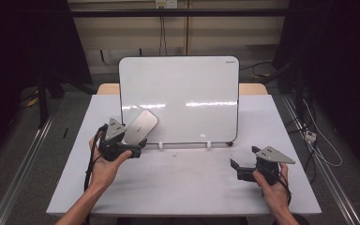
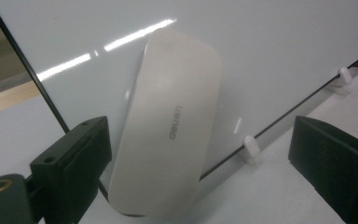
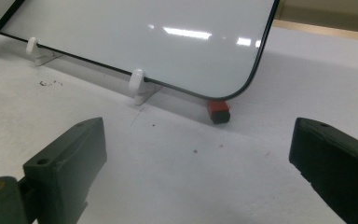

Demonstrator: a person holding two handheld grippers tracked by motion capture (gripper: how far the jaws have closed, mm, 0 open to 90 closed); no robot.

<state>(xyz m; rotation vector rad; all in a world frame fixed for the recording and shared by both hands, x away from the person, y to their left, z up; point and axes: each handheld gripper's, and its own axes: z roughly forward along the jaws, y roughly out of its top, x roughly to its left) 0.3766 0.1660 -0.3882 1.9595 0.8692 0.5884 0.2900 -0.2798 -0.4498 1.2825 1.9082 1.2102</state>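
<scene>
Hovering both grippers over the white table (image 1: 178, 187), jaws spread wide.
Right gripper (image 1: 238, 169) holds nothing, near the table's front edge; left gripper (image 1: 138, 149) sits just before the white eraser (image 1: 140, 125), which lies against the whiteboard (image 1: 187, 89) at its lower left corner.

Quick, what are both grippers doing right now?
Left gripper: open, jaws wide either side of the white eraser on the whiteboard, not gripping it.
Right gripper: open, holding nothing, above the table.
</scene>
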